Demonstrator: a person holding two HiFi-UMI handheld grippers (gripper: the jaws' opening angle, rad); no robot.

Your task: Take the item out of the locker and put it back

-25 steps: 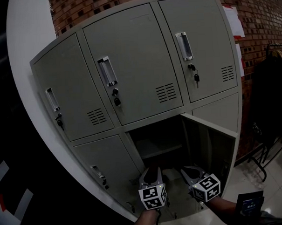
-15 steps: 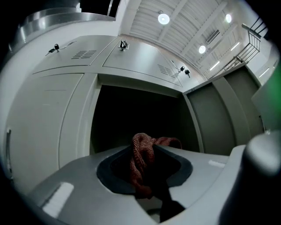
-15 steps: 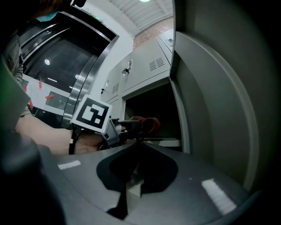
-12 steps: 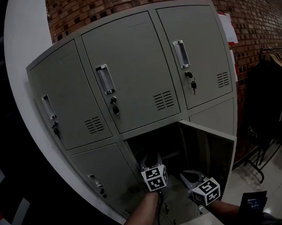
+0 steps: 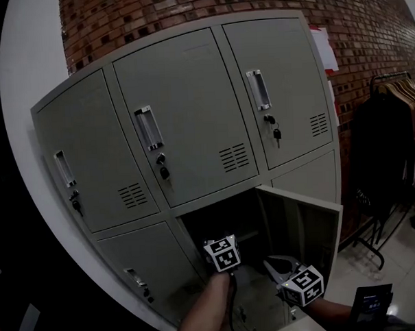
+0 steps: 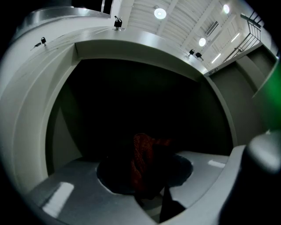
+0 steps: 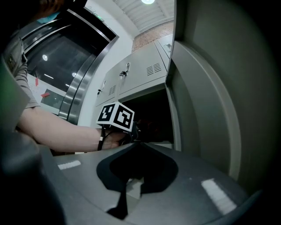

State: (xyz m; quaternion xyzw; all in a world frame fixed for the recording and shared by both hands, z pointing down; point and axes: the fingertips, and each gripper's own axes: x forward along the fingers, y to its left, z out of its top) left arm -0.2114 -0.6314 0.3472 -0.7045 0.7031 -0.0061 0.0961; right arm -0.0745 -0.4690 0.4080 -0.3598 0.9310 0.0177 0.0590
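Grey steel lockers against a brick wall; dim light. Upper row and the lower-left unit shut, keys in the locks.

Lower middle compartment stands open. Left gripper reaches into its mouth, marker cube just at the opening, forearm trailing out below. Jaws closed down narrow on a red knitted item. The item bunches up between the pads, clear of the compartment's dark back wall. What it is exactly can't be made out, cloth or mesh by the texture.

Right gripper hangs outside and lower, beside the open door, pointing across at the left one. Jaws drawn together at the tips, nothing between them.

Far right: clothes rack with dark garments, not involved.

Progress, as a judgement:
- Door is open and the item is in the left grip; that much is done.
- Item is neither resting in the locker nor carried well clear of it. It sits at the threshold.
- These views alone don't settle whether this is the way out or the way back in.
- Left either way: set the item down inside, release, withdraw. The door may need closing after.
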